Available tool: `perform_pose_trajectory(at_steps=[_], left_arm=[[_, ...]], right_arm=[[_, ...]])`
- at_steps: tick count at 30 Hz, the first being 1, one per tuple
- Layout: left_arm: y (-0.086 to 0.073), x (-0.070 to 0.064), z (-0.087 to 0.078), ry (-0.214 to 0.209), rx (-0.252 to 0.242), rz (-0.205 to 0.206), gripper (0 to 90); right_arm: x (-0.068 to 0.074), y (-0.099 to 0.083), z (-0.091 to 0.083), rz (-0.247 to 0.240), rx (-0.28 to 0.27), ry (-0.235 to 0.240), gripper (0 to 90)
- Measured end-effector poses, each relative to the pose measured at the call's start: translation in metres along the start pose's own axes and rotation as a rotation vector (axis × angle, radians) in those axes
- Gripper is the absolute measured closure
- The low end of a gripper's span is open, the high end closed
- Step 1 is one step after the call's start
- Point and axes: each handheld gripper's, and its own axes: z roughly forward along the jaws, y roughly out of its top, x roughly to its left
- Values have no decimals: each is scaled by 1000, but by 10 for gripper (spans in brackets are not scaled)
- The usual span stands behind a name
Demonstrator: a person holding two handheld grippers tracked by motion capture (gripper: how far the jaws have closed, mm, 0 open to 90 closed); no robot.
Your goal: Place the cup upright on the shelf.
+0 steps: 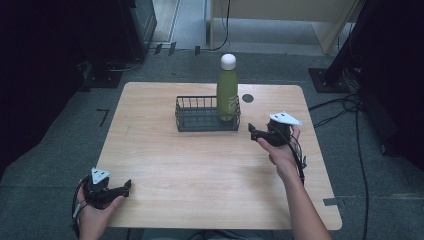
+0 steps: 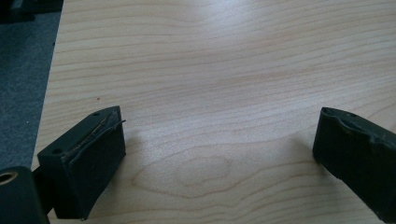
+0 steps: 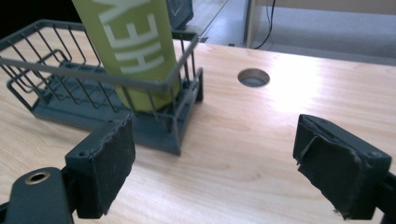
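Closest to the camera, the left gripper (image 1: 126, 187) is sitting at the near left corner of the wooden table (image 1: 200, 165), held in the person's left hand (image 1: 95, 212) with a grey three-cornered plate on top. In the left gripper view its jaws are standing wide apart with nothing but bare wood grain between them, and the table edge and grey floor are showing off to one side.

Further up and over on the right side, the right hand (image 1: 282, 150) is holding the right gripper (image 1: 253, 132) just beside the right end of the dark wire basket (image 1: 192, 120). Its jaws are also spread wide and gripping nothing; in the right gripper view (image 3: 212, 163) they're pointing at the basket's near corner, with the basket (image 3: 56, 74) a bit apart from the pads.

The green bottle (image 1: 227, 92) with the white cap is standing upright inside the basket, at its right end, tucked up against the end wall. Up close you can see white lettering on the bottle (image 3: 135, 42).

Just past the basket there's a round cable hole (image 1: 247, 98) in the tabletop, also visible in the right gripper view (image 3: 253, 77). Beyond the far table edge, cables are lying on the grey carpet.
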Motion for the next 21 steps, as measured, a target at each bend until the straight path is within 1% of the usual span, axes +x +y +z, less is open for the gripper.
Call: perform_pose_trajectory(at_steps=[21], left_arm=[[0,0,0,1,4,3,27]], right_arm=[[-34,-55,-31,42,37,-47,128]])
